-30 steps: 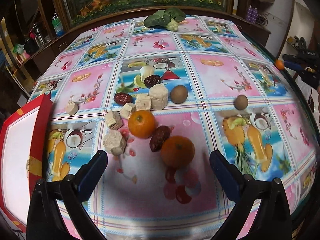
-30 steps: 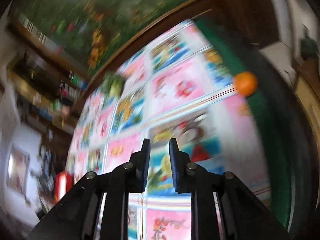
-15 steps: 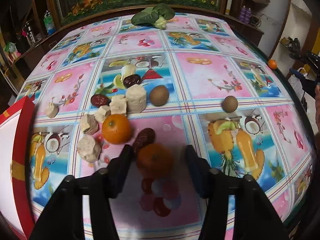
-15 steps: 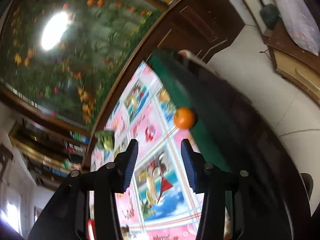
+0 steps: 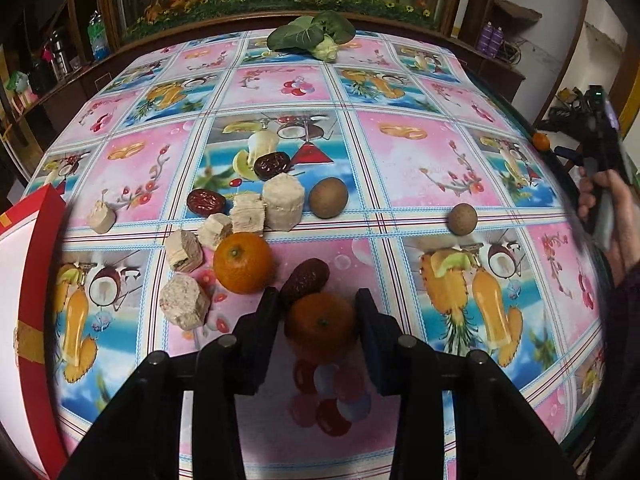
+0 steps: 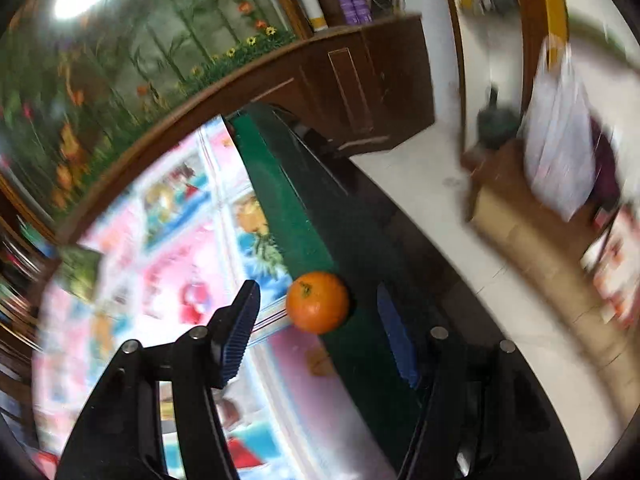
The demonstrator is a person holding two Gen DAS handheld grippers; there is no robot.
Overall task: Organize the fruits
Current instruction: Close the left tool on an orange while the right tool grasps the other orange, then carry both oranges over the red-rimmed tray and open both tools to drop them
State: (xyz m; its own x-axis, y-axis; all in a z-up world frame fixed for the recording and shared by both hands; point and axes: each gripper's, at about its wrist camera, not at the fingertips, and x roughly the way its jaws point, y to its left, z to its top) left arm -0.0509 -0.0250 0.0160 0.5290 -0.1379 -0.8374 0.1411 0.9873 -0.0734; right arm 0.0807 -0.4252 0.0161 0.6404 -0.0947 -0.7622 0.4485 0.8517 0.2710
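Scattered oranges, dates, kiwis on tablecloth

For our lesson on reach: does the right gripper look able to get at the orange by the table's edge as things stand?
Probably yes. The right gripper is open, and the orange sits between its fingers with nothing blocking it, though it lies close to the table edge.

Date touching behind clamped orange; second orange left; box far left.
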